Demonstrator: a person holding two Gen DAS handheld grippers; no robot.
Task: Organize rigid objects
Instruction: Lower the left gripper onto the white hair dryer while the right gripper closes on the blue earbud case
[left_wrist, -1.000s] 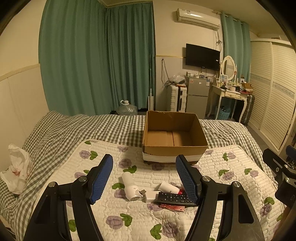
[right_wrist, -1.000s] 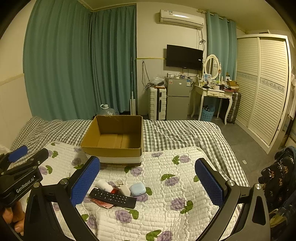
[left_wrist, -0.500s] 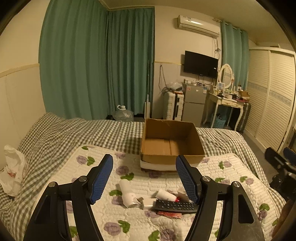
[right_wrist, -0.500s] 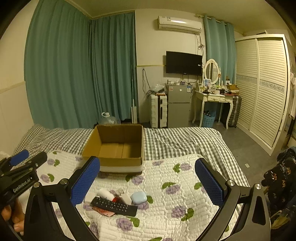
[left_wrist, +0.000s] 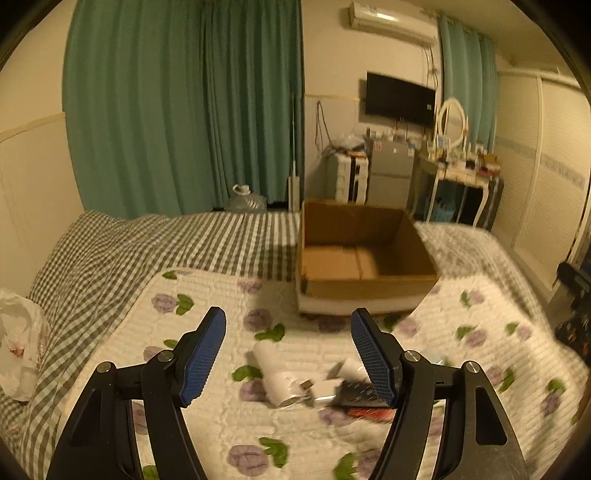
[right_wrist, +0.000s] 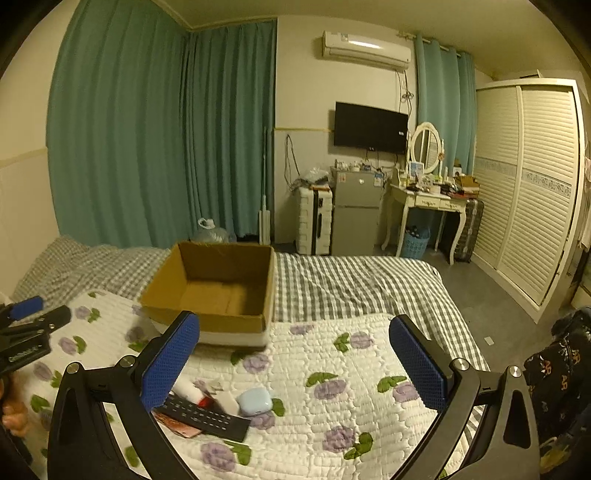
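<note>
- Rigid objects lie clustered on the floral quilt (right_wrist: 332, 369): black remote (right_wrist: 207, 417), white cylinder (left_wrist: 275, 373), pale blue case (right_wrist: 255, 401).
- Left gripper (left_wrist: 288, 354): jaws spread wide, nothing between them, above the cluster.
- Right gripper (right_wrist: 293, 365): jaws spread wide, holding nothing, above the quilt.
- Cardboard box (right_wrist: 218, 288): open, nothing visible inside, beyond the cluster on the bed.

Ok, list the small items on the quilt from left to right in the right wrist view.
Black remote control → small white rectangular block → pale blue rounded case.
</note>
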